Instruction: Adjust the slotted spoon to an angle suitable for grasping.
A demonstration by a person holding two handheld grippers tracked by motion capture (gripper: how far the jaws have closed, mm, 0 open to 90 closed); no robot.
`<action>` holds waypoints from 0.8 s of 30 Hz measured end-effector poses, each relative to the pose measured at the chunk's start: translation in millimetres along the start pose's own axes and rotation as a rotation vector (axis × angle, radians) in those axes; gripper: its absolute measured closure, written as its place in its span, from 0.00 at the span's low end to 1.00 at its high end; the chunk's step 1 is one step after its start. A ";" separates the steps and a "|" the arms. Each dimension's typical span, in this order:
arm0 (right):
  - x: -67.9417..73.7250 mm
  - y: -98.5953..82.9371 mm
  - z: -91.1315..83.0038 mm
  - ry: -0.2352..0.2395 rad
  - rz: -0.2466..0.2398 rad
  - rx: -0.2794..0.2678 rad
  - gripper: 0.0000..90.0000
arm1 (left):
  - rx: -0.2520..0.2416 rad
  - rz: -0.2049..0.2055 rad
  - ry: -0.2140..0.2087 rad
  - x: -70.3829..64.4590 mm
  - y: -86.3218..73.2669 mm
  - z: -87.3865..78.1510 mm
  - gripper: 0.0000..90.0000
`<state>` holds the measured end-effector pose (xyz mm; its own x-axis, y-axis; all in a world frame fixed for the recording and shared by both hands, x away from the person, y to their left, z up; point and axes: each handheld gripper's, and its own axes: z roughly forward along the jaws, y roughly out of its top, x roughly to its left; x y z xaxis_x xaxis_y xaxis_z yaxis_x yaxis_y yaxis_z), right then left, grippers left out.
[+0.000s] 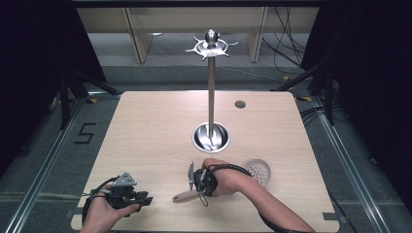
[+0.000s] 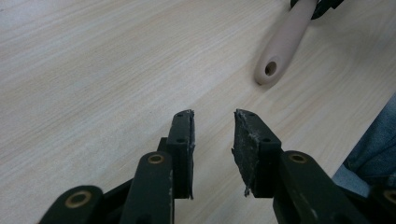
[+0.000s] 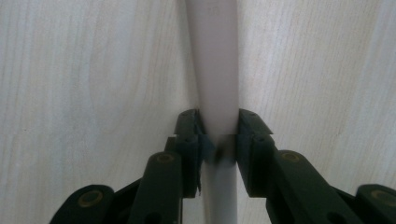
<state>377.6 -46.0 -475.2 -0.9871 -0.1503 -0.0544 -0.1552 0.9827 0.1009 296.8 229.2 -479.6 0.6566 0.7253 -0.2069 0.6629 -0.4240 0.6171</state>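
Counter (image 1: 145, 131): light wood, takes up the middle of the high view. Utensil stand (image 1: 211, 87) sits centre frame, a tall pole on a round steel base, with a hook ring at the top near the upper centre edge. Hooks look bare. A small perforated round strainer (image 1: 257, 170) lies lower right of the base, just beside the person's right wrist.

Right gripper (image 1: 197, 180), lower centre of the high view: clamped on the utensil's handle (image 3: 215, 60). In the right gripper view both jaws press the pale handle from either side, with the handle running up out of the top of the frame. The handle lies flat on the counter; its hole end (image 2: 270, 69) shows upper right in the left gripper view. A metal part sticks up just above the gripper in the high view; can't tell what kind of head it is.

Left gripper (image 1: 141, 198), lower left of the high view: idle, low over the counter, jaws narrowly apart, nothing between them. Well apart from the handle.

Step, my read: grasp is made, lift not begun. Likely target is a hook on the stand.

Next move needs:
- lift clear of the counter without the handle swivelling in the jaws
- carry up and away to the ring at the top
- line the handle hole up with a hook, which is a small target
- left gripper may need to steady the pole or the hole end
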 end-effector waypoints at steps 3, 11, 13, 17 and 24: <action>-1.1 -0.2 -0.2 -0.008 -0.030 -0.004 0.82 | 0.001 0.012 -0.004 0.4 0.0 -0.9 0.75; 4.1 -3.5 -12.8 -0.085 0.000 -0.072 0.83 | -0.003 0.011 -0.005 0.9 -0.1 -0.2 0.75; 5.2 -6.9 -23.7 -0.119 0.032 -0.116 0.83 | -0.005 0.010 -0.004 0.9 -0.1 -0.2 0.75; 5.4 -15.2 -42.9 -0.188 0.042 -0.172 0.83 | -0.003 0.010 -0.004 1.2 -0.1 -0.5 0.75; 7.3 -36.7 -73.9 -0.314 0.148 -0.339 0.83 | -0.006 0.005 -0.003 1.8 -0.1 -0.1 0.74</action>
<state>373.3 -91.1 -405.9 -0.9485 0.0794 -0.3066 -0.0693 0.8926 0.4455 297.9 230.7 -479.9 0.6608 0.7218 -0.2057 0.6574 -0.4243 0.6228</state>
